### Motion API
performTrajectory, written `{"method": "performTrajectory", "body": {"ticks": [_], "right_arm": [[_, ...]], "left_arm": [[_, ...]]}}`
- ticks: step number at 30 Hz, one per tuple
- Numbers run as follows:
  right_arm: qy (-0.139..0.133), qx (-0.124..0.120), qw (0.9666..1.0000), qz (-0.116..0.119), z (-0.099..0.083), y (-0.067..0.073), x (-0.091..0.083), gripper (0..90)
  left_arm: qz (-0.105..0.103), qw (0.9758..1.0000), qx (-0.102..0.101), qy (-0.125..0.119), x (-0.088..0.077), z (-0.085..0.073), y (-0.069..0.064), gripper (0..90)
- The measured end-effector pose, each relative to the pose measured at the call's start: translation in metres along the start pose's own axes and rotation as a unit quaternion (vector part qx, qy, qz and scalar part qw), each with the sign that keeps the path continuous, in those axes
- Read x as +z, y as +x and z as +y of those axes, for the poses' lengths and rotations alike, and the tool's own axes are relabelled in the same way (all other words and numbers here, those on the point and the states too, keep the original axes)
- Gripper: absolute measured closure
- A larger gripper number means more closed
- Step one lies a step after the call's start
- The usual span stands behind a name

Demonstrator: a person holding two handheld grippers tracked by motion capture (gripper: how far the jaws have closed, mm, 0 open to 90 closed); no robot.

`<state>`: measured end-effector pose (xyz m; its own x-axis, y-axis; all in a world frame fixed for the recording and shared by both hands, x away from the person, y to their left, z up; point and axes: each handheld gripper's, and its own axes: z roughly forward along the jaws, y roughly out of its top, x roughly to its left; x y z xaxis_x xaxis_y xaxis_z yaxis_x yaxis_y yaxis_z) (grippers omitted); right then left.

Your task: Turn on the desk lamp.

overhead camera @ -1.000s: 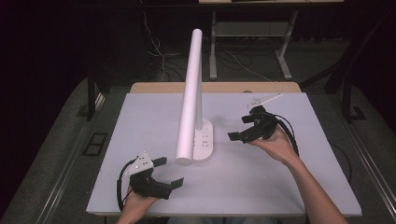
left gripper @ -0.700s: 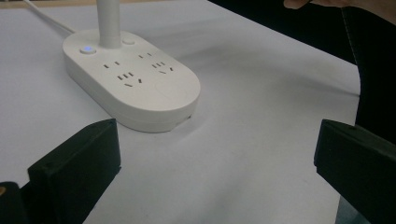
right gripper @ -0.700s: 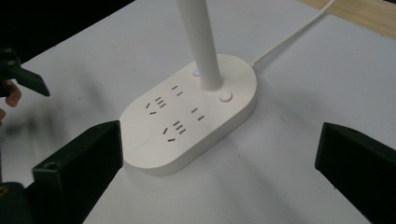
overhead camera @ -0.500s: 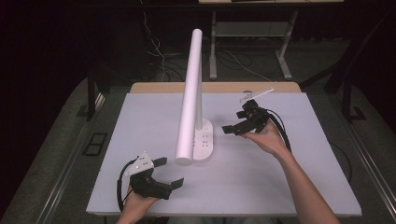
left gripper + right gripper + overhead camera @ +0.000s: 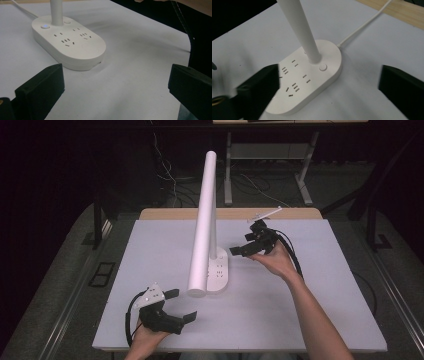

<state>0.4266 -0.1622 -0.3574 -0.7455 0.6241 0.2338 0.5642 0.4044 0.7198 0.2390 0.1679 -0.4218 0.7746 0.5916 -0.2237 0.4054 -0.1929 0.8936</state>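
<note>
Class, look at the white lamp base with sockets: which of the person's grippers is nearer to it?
Right. The right gripper hovers open just beside the lamp base, at its far right end. The left gripper sits farther off, toward the table's near edge.

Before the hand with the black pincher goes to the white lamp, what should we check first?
1. Right gripper jaws apart, nothing between them: ok. They have just been closing a little.
2. Right gripper faces the lamp base, not touching it yet: ok.
3. Round button beside the lamp pole uncovered and within reach: ok.
4. Lamp base flat on the white table: ok.
5. Left gripper open, resting apart from the base: ok.
6. Whether the lamp is on: cannot tell.
</note>
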Motion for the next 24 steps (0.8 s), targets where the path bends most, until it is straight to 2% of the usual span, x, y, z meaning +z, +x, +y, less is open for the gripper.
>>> {"method": "performTrajectory", "body": {"ticks": [2, 3, 6, 7, 9, 10, 11, 12, 13, 16, 20, 22, 23, 24], "right_arm": [[-0.001, -0.002, 1.0, -0.009, 0.003, 0.001, 0.003, 8.5], [0.001, -0.005, 1.0, -0.008, 0.004, 0.0, 0.006, 13.6], [0.0, -0.004, 1.0, -0.008, 0.006, 0.0, 0.01, 15.8], [0.001, -0.003, 1.0, 0.0, 0.007, -0.001, 0.014, 23.1], [0.003, -0.003, 1.0, 0.002, 0.007, -0.002, 0.015, 26.4], [0.005, -0.005, 0.9999, 0.015, 0.007, -0.004, 0.019, 34.8], [0.005, -0.005, 0.9999, 0.015, 0.007, -0.004, 0.019, 34.8], [0.001, -0.004, 0.9998, 0.021, 0.006, -0.006, 0.023, 41.9], [0.001, -0.004, 0.9998, 0.021, 0.006, -0.006, 0.023, 41.9], [-0.001, 0.004, 0.9994, 0.033, 0.005, -0.009, 0.029, 52.2], [-0.003, 0.006, 0.9993, 0.036, 0.005, -0.009, 0.032, 58.8], [-0.002, 0.008, 0.9992, 0.04, 0.004, -0.011, 0.036, 67.2], [-0.002, 0.008, 0.9992, 0.04, 0.004, -0.011, 0.036, 67.2], [-0.005, 0.009, 0.999, 0.043, 0.004, -0.012, 0.039, 72.4]], "left_arm": [[0.0, 1.0, 0.0, 0.001, 0.0, 0.0, 0.0, 0.0], [-0.001, 1.0, -0.001, 0.001, 0.0, 0.0, 0.001, 0.0], [0.002, 1.0, 0.0, -0.001, -0.001, 0.0, 0.001, 0.0], [0.003, 1.0, -0.001, -0.003, -0.002, 0.0, 0.001, 0.0], [0.005, 1.0, -0.001, -0.004, -0.002, 0.0, 0.002, 0.0], [0.005, 1.0, -0.001, -0.005, -0.003, 0.0, 0.002, 0.0], [0.005, 1.0, -0.003, -0.005, -0.003, 0.0, 0.002, 0.0], [0.005, 1.0, -0.003, -0.005, -0.003, 0.0, 0.002, 0.0], [0.005, 1.0, -0.002, -0.006, -0.003, 0.0, 0.002, 0.0], [0.004, 1.0, -0.001, -0.005, -0.003, 0.0, 0.002, 0.0], [0.006, 1.0, -0.002, -0.006, -0.004, 0.0, 0.003, 0.0], [0.007, 0.9999, -0.005, -0.007, -0.004, 0.0, 0.003, 0.0], [0.007, 0.9999, -0.006, -0.009, -0.004, 0.0, 0.003, 0.0], [0.007, 0.9999, -0.006, -0.008, -0.005, 0.0, 0.004, 0.0]]}}
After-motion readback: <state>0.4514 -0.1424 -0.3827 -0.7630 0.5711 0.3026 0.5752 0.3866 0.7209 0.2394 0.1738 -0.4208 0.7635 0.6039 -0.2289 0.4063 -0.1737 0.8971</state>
